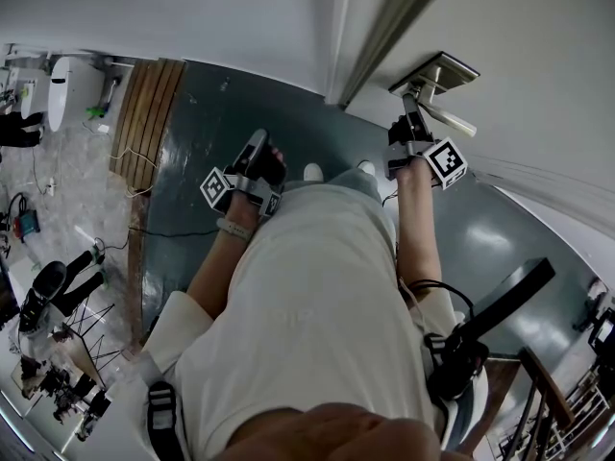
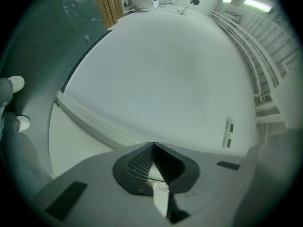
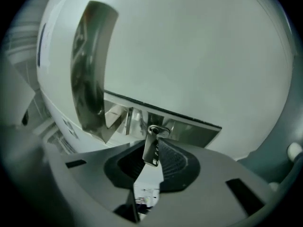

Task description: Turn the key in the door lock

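Head view: my right gripper, bearing its black-and-white marker cube, meets the white door just beside the brushed-metal lever handle. My left gripper is held well apart from the lock, over the dark green floor and near the toes of my white shoes. Right gripper view: the small silver metal key stands seated in the round keyhole cylinder of the long polished-steel lock plate, which runs aslant across the frame, with the lever handle curving away at the left. The right gripper is closed on the head of the key, the ribbed black pads pressing its two flat sides near their tips. The gap between the jaws widens only behind the key. Left gripper view: the left gripper faces a plain white wall surface bordered by a white moulding. Its jaw tips meet, and nothing lies between them. I touch the door with the right gripper alone.
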### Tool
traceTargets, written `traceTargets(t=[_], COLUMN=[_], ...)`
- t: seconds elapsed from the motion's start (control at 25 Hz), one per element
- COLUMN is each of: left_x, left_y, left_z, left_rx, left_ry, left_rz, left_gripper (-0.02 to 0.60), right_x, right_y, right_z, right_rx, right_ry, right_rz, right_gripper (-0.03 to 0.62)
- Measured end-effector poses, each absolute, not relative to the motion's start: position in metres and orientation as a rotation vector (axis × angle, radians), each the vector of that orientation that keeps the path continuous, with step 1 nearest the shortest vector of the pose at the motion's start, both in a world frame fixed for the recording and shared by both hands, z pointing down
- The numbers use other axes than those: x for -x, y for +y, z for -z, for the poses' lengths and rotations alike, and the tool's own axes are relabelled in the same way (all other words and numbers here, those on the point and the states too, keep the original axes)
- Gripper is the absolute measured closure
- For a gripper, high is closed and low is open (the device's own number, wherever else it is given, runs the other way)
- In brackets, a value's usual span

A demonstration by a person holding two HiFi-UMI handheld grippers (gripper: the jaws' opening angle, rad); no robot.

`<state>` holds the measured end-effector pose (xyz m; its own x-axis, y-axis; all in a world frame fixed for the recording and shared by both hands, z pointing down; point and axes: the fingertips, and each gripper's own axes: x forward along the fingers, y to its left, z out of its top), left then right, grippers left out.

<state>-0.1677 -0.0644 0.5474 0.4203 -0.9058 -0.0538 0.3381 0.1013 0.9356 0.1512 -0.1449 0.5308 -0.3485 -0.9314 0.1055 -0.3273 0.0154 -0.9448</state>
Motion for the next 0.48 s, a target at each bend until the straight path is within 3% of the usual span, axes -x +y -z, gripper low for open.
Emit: traceTargets(t=[0.48], left_x=[0.1663], left_y=[-0.0652], left_z=[-0.5486], left_rx=[-1.096], left_ry=[-0.646], left_rz=[1.015], left_gripper=[0.574], right_x=[-0.1523], right_y=[-0.1431], right_z=[-0.5326], right_rx=[0.891], right_ry=[1.429], right_rz=[1.465], right_gripper=[0.511])
